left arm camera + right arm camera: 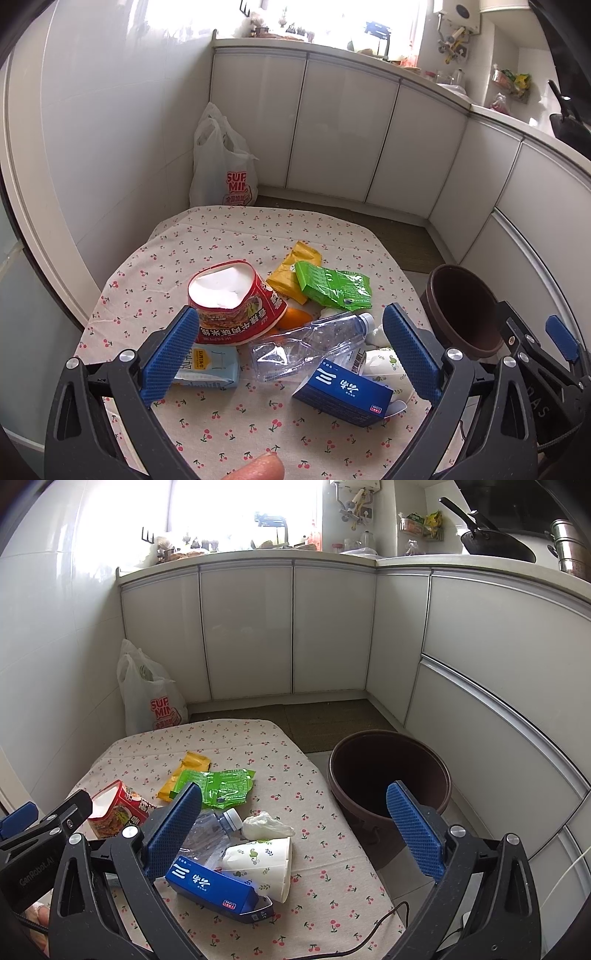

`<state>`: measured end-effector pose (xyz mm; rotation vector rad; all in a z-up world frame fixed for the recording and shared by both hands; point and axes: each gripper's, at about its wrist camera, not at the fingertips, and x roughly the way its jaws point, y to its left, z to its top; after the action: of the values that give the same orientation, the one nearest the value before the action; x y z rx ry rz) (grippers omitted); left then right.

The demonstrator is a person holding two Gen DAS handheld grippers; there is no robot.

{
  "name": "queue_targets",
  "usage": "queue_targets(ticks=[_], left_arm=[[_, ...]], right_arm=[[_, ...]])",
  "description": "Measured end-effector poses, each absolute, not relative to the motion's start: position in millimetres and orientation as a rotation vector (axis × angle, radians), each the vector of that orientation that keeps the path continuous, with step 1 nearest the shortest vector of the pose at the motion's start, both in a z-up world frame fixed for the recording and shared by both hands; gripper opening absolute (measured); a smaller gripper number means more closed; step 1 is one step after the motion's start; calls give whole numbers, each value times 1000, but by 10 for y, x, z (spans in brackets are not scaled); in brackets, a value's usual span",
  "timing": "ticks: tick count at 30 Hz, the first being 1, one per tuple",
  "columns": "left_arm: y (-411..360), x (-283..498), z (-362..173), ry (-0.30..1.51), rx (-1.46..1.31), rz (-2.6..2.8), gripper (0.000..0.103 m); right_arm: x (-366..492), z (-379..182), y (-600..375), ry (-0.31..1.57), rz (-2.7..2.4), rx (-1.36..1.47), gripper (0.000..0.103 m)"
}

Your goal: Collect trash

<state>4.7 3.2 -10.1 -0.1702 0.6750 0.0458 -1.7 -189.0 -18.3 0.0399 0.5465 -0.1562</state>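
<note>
Trash lies on a cherry-print table (pixel 221 236) (pixel 332 849): a red noodle cup (pixel 236 299) (pixel 118 805), a crushed clear bottle (pixel 306 339) (pixel 214 827), a blue box (pixel 343 395) (pixel 214 886), a paper cup (pixel 384 369) (pixel 262 860), green wrapper (pixel 332 288) (pixel 218 786), yellow wrapper (pixel 291 269) (pixel 188 771), a small carton (pixel 210 365). My left gripper (pixel 291 350) is open above the pile, empty. My right gripper (pixel 295 827) is open, empty, over the table's right side. A brown bin (pixel 461 306) (pixel 388 775) stands right of the table.
A white plastic bag (pixel 221 166) (pixel 147 694) stands on the floor by the far wall. White cabinets (pixel 251 627) run behind and along the right. A crumpled white tissue (pixel 264 825) and an orange piece (pixel 293 318) lie in the pile. A cable (pixel 384 919) crosses the table's near edge.
</note>
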Motion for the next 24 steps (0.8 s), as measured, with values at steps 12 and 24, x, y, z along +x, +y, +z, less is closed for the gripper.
queue_targets(ticks=[12,24], left_arm=[[64,60,-112,686,-183,48,97],[107,105,-169,719,-209,55,97]], right_arm=[[-11,-200,-1888,549,-156,37,96],[21,-248,-1915,582,-139,68,96]])
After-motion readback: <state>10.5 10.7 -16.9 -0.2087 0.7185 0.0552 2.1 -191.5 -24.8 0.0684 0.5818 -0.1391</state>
